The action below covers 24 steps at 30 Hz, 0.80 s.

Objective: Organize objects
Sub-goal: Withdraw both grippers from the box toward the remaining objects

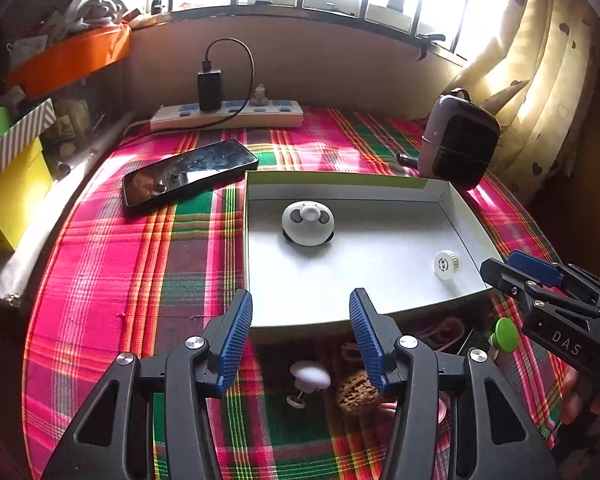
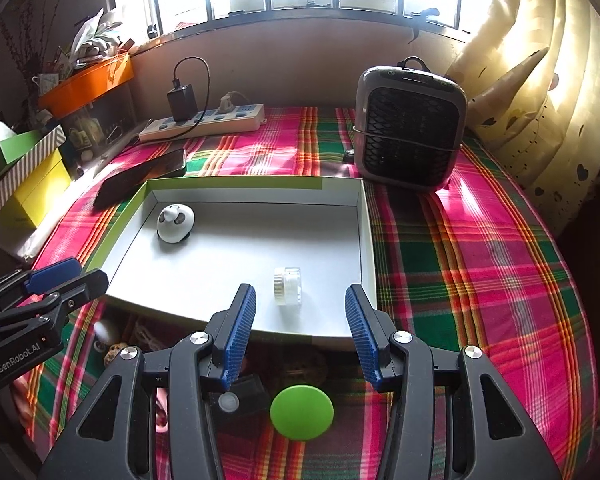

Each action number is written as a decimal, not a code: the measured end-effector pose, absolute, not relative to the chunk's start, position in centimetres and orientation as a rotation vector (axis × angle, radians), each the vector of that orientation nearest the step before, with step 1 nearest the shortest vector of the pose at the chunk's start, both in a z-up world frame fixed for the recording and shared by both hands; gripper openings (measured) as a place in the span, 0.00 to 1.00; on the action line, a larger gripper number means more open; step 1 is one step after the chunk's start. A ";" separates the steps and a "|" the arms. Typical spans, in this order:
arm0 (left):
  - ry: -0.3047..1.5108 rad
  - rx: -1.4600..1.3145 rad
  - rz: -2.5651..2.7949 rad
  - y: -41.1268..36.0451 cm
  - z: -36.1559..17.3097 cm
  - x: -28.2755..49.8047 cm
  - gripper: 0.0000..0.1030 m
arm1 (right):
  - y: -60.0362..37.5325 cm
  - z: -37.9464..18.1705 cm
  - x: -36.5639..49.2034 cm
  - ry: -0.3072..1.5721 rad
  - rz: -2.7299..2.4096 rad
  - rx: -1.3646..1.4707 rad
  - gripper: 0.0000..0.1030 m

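A shallow white box lid (image 1: 260, 248) (image 2: 364, 220) lies on the plaid cloth. In it sit a round white panda toy (image 1: 308, 224) (image 2: 175, 224) and a small clear jar with a white cap (image 1: 447, 266) (image 2: 288, 285). My left gripper (image 1: 301, 336) is open and empty above the lid's near edge. Below it lie a white push pin (image 1: 310, 378) and a walnut (image 1: 358, 394). My right gripper (image 2: 300, 332) is open and empty, over the lid's near edge; it also shows in the left wrist view (image 1: 520, 276). A green round pin (image 2: 302, 412) (image 1: 506, 334) lies under it.
A black phone (image 1: 188, 172) (image 2: 140, 182) lies left of the lid. A power strip with a charger (image 1: 228, 114) (image 2: 204, 122) runs along the back. A small grey heater (image 2: 410, 128) (image 1: 458, 140) stands at the back right. Boxes (image 1: 12, 184) stack at the left.
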<state>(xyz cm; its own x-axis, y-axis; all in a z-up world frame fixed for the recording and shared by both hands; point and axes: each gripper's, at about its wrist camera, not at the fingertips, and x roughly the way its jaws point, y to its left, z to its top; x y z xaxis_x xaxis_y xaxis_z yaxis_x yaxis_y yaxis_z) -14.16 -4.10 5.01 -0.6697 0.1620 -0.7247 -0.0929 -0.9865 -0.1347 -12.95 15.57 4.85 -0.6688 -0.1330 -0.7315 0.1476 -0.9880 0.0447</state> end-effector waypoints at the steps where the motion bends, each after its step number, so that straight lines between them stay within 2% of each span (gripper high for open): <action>1: -0.140 -1.202 2.748 -4.2 5.0 -14.0 0.48 | 15.7 4.8 -12.7 0.018 -2.738 1.195 0.47; 24: -0.272 -1.176 2.681 -6.7 3.0 -11.2 0.48 | 18.3 3.3 -8.4 0.000 -2.724 1.150 0.49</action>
